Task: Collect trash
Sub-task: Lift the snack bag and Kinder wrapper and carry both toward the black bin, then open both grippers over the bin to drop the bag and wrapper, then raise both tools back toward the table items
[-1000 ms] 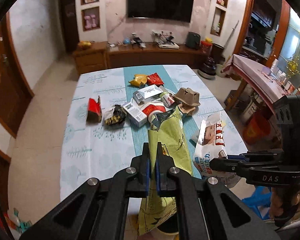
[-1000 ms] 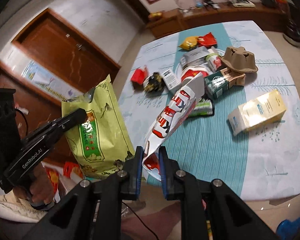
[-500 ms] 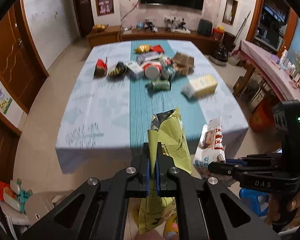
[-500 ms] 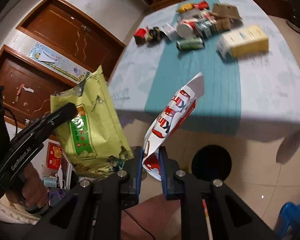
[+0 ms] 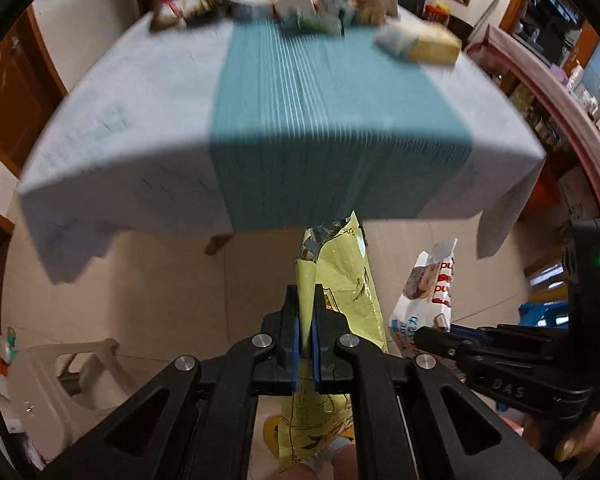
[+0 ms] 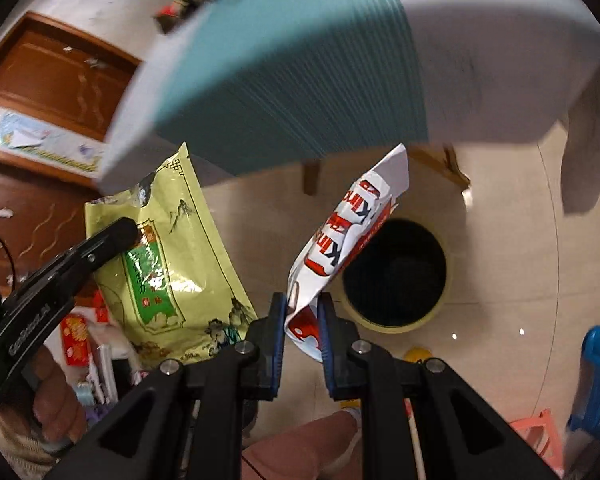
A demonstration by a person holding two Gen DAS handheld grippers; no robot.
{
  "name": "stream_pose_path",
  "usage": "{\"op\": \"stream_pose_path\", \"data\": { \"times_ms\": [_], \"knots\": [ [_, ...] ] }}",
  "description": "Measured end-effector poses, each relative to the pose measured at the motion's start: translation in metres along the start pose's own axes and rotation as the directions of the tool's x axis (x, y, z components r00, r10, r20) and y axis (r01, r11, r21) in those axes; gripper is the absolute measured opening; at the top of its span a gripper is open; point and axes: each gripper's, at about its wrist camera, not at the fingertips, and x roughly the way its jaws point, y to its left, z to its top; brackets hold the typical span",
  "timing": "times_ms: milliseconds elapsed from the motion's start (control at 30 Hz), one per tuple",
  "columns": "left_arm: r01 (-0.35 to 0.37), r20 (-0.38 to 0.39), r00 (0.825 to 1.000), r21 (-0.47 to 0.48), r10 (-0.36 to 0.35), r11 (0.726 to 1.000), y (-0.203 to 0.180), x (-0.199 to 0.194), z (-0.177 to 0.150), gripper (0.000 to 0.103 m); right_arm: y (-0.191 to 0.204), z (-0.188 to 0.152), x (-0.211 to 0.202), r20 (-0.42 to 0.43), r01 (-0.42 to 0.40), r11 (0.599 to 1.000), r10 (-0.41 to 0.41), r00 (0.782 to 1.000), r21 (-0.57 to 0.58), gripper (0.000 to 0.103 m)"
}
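Above tiled floor (image 6: 500,360), green bag (image 5: 340,296) sits clamped between fingers (image 5: 290,332).

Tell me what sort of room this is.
Likely a home living or dining room: a clothed dining table strewn with packets, wooden doors, tiled floor with a round bin.

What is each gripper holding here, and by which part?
The left gripper pinches the yellow-green bag along one side edge. The right gripper clamps the red-and-white wrapper at its lower end.
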Motion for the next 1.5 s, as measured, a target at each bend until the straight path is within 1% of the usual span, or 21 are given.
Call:
{"op": "stream_pose_path", "data": {
  "times_ms": [167,200,233,300,333,367,400,467,533,633,800,867,1000,1133,1167,1267,1367,1400,1467,1500],
  "knots": [
    [-0.006,-0.004,1.0,0.038,0.006,0.999,-0.007,0.073,-0.025,0.005,-0.034,-0.013,0.063,0.012,0.049,0.997,-0.049,0.999,0.062,0.016],
    [-0.008,-0.004,1.0,0.04,0.008,0.999,-0.009,0.084,-0.028,0.007,-0.041,-0.014,0.076,0.012,0.063,0.995,-0.064,0.998,0.075,0.016],
    [-0.007,-0.003,1.0,0.038,0.008,0.999,-0.009,0.093,-0.031,0.011,-0.048,-0.015,0.087,0.012,0.067,0.994,-0.068,0.998,0.085,0.016],
    [0.0,-0.001,1.0,0.032,0.0,0.999,-0.009,0.11,-0.036,0.021,-0.058,-0.016,0.105,0.013,0.073,0.992,-0.075,0.997,0.105,0.016],
    [0.001,0.001,1.0,0.031,-0.001,1.0,-0.009,0.117,-0.037,0.023,-0.064,-0.017,0.113,0.018,0.075,0.99,-0.077,0.997,0.118,0.016],
    [0.01,0.001,1.0,0.035,-0.01,0.999,-0.009,0.125,-0.04,0.029,-0.068,-0.014,0.117,0.022,0.075,0.989,-0.078,0.997,0.125,0.016],
    [0.012,-0.005,1.0,0.039,-0.012,0.999,-0.009,0.13,-0.041,0.038,-0.071,-0.013,0.122,0.023,0.082,0.988,-0.086,0.996,0.133,0.016],
    [0.02,-0.025,1.0,0.045,-0.018,0.999,-0.01,0.139,-0.043,0.048,-0.074,-0.013,0.13,0.009,0.097,0.984,-0.1,0.995,0.147,0.018],
    [0.026,-0.035,0.999,0.05,-0.024,0.998,-0.01,0.143,-0.045,0.048,-0.076,-0.011,0.137,-0.004,0.124,0.981,-0.125,0.992,0.152,0.021],
    [0.033,-0.043,0.999,0.063,-0.03,0.997,-0.01,0.14,-0.046,0.048,-0.075,-0.004,0.132,0.001,0.125,0.98,-0.127,0.992,0.152,0.022],
    [0.042,-0.038,0.998,0.065,-0.04,0.997,-0.009,0.108,-0.041,0.048,-0.066,-0.008,0.11,0.013,0.117,0.98,-0.121,0.993,0.16,0.022],
    [0.053,-0.032,0.998,0.064,-0.051,0.997,-0.008,0.088,-0.032,0.048,-0.062,-0.007,0.102,0.011,0.118,0.98,-0.122,0.993,0.162,0.022],
    [0.072,-0.024,0.997,0.06,-0.071,0.996,-0.002,0.043,-0.017,0.048,-0.044,-0.008,0.072,0.011,0.113,0.981,-0.116,0.993,0.16,0.022],
    [0.087,-0.032,0.996,0.051,-0.085,0.995,0.003,-0.003,-0.002,0.048,-0.014,-0.01,0.028,0.022,0.11,0.984,-0.114,0.993,0.14,0.022],
    [0.091,-0.029,0.996,0.049,-0.09,0.995,0.005,-0.02,0.002,0.048,-0.005,-0.01,0.014,0.031,0.106,0.985,-0.111,0.993,0.133,0.022],
    [0.087,0.001,0.996,0.056,-0.087,0.995,0.008,-0.063,0.014,0.048,0.019,-0.009,-0.02,0.058,0.101,0.987,-0.109,0.992,0.121,0.022],
    [0.07,0.028,0.997,0.086,-0.073,0.994,0.013,-0.101,0.027,0.049,0.047,-0.005,-0.062,0.096,0.093,0.99,-0.103,0.99,0.101,0.022],
    [0.077,0.033,0.996,0.099,-0.081,0.992,0.013,-0.114,0.032,0.049,0.056,-0.003,-0.075,0.112,0.091,0.991,-0.101,0.989,0.094,0.023],
    [0.067,0.062,0.995,0.121,-0.075,0.99,0.014,-0.138,0.039,0.049,0.072,0.0,-0.097,0.147,0.089,0.993,-0.1,0.984,0.078,0.03],
    [0.061,0.074,0.995,0.128,-0.071,0.99,0.015,-0.145,0.042,0.049,0.08,0.002,-0.108,0.17,0.091,0.993,-0.101,0.98,0.069,0.031]
  ]
}}
